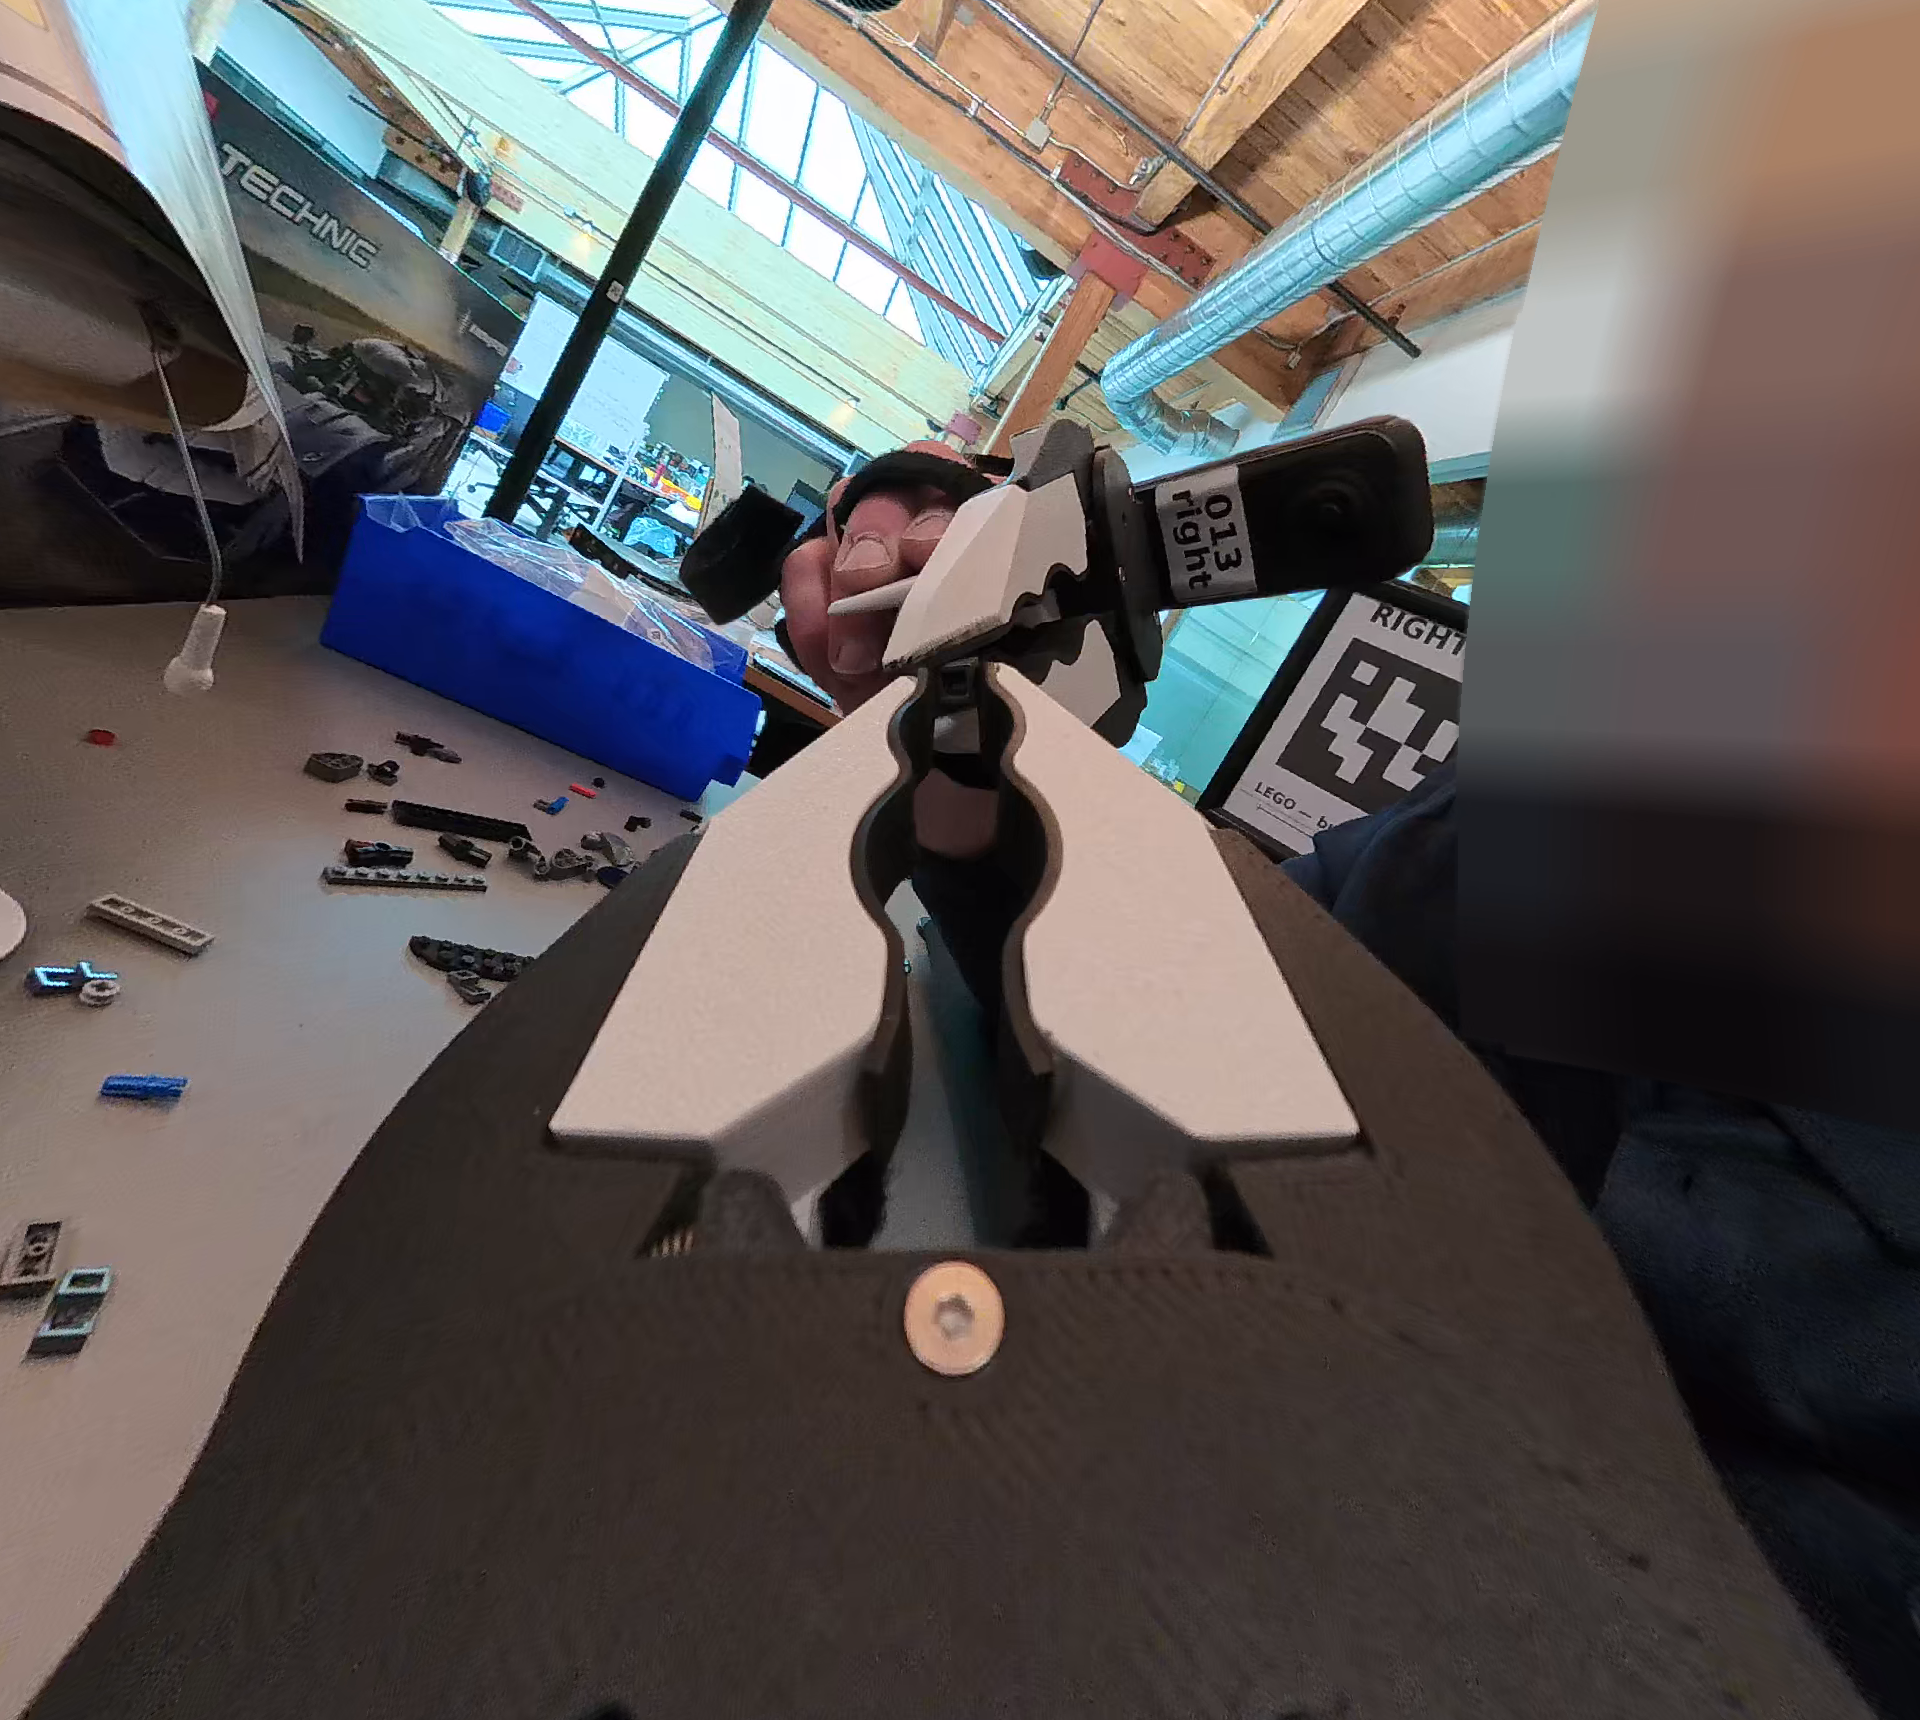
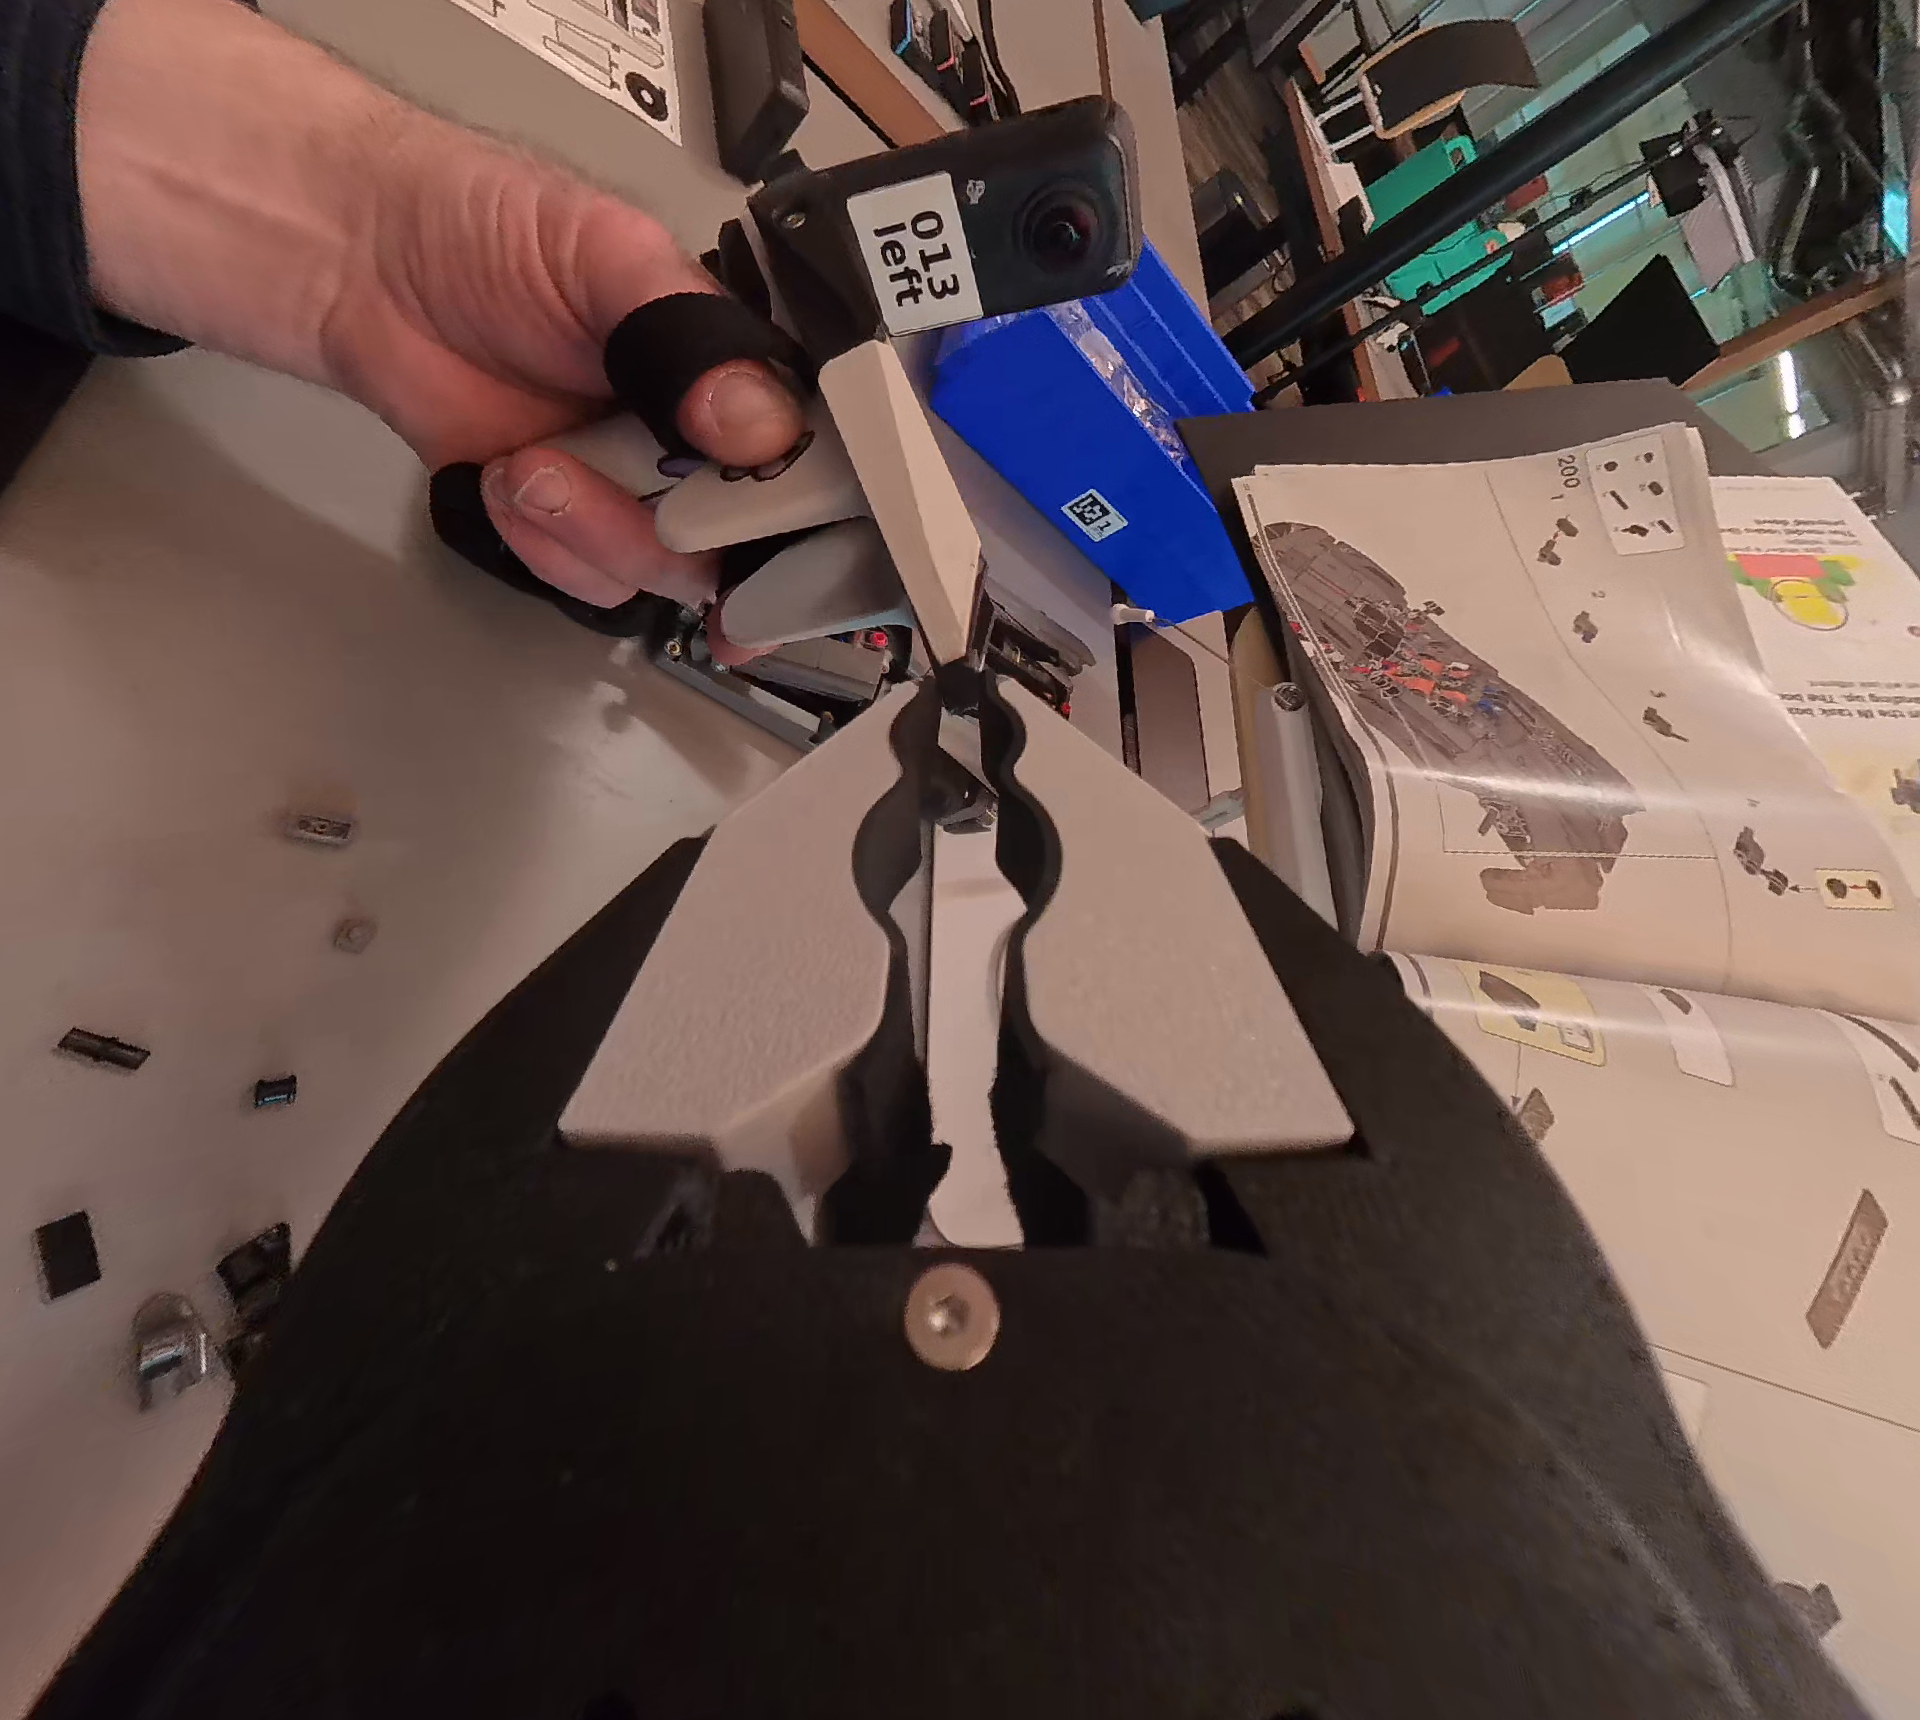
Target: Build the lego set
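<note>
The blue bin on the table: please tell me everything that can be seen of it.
The blue bin is a long box that looks like plastic, bright blue and open on top. Clear crinkled plastic bags lie in it. It rests on the grey table, beyond the loose pieces. In the right wrist view a small square code sticker sits on one wall, and the left gripper hides part of the bin.

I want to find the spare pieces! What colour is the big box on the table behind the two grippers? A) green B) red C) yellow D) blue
D: the box on the grey table is bright blue, with a clear plastic bag in it.
</note>
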